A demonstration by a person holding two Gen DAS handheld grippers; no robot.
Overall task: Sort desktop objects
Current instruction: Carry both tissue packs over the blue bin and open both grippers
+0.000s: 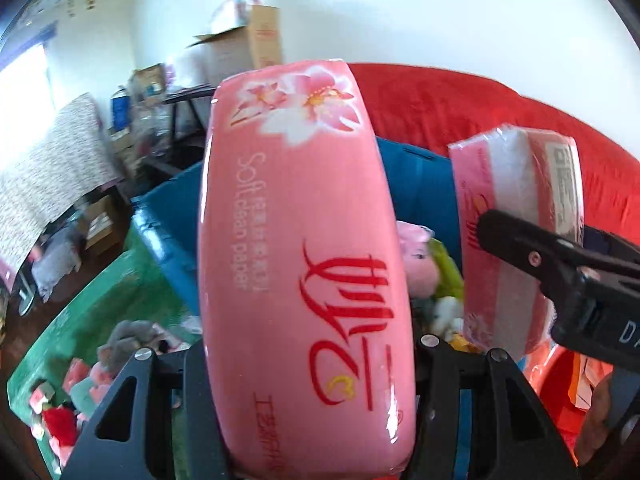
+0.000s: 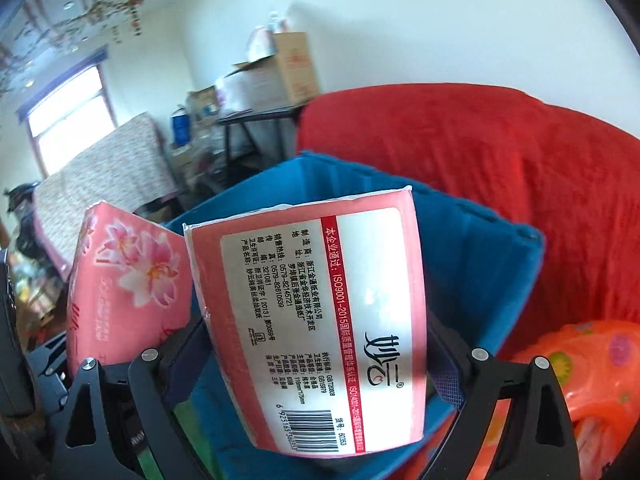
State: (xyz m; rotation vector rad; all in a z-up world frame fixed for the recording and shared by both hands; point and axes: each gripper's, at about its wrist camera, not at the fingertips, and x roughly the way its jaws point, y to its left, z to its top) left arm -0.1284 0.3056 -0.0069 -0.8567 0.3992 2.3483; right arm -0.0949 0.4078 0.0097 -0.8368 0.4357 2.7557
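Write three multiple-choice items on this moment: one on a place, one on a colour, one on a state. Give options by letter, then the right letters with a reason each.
1. Where is the blue bin relative to the two tissue packs?
A. Behind and below them
B. Stacked on top of them
C. Nowhere in view

2. What colour is the cloth behind the bin?
A. Yellow
B. Red
C. Black

3. What state are the left tongs in?
A. Open and empty
B. Shut on a flowered tissue pack
C. Shut on a plush toy

Answers:
1 A, the bin's blue walls show beyond and under both packs.
2 B, a red cloth fills the space behind the bin.
3 B, the pack sits pinched between the left fingers, while the right tongs hold the barcode tissue pack.
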